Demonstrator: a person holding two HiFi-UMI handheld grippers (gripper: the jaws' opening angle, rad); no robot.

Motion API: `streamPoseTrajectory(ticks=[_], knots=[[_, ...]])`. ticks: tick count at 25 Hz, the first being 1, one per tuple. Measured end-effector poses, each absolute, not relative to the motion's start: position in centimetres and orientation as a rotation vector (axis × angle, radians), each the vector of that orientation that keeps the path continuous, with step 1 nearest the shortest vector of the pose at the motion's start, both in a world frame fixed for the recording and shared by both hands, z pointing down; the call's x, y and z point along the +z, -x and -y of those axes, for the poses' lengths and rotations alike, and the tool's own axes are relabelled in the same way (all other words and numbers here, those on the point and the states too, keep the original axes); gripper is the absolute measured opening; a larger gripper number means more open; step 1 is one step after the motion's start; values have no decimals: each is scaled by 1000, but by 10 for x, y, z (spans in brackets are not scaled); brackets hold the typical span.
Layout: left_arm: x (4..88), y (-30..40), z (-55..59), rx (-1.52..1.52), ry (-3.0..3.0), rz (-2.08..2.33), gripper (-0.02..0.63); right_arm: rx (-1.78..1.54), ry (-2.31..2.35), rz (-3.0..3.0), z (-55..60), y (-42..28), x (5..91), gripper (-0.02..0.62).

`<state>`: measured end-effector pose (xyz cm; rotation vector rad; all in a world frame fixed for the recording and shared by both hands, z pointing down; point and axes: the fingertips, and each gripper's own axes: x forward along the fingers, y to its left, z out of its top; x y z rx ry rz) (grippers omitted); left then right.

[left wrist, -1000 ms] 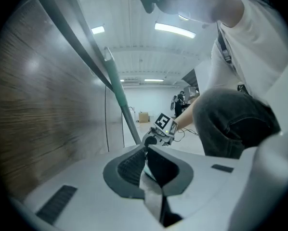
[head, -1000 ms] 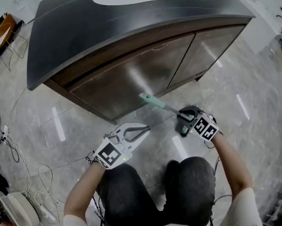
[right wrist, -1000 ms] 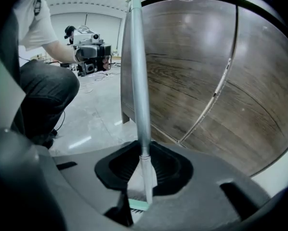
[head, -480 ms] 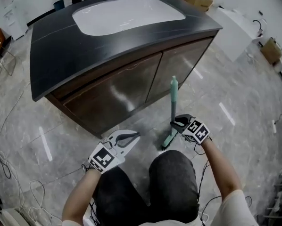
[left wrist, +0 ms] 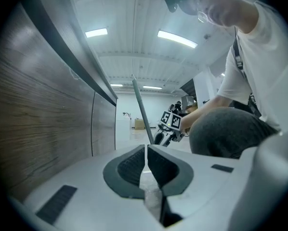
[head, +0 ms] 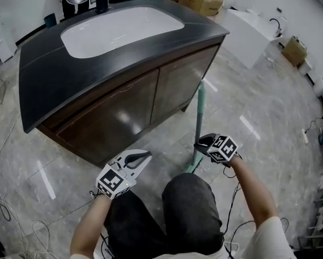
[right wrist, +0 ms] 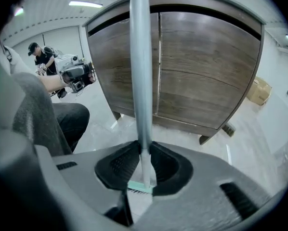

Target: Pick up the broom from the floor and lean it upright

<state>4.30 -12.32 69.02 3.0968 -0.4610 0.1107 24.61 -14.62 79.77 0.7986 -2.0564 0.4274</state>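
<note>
Right gripper (head: 201,143) fingers clenched on the broom (head: 199,112) handle low down; broom stands nearly upright, head down, just in front of the cabinet (head: 118,109) right corner. Left gripper (head: 143,157) fingers pressed together, empty, left of broom.

Glossy marble-look floor (head: 258,101), dark wood-grain cabinet doors (head: 123,107), low-sheen black countertop (head: 42,74), smooth pale-green broom handle (head: 199,117).

Left claw (left wrist: 146,150), jaws together, empty, beside cabinet (left wrist: 43,119); beyond, tilted broom (left wrist: 141,110) at right claw (left wrist: 159,136).
</note>
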Motion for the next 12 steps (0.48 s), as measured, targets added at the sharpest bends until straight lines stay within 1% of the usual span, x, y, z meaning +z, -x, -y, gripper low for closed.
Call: streamPoseTrajectory(ticks=[6,12], knots=[[694,-58,129,107,-3067,439,14,564,-767,2009,144,-260,809,77],[713,-65,135,120,-3048,451,14,591,-754,2009,162,-246,844,77]])
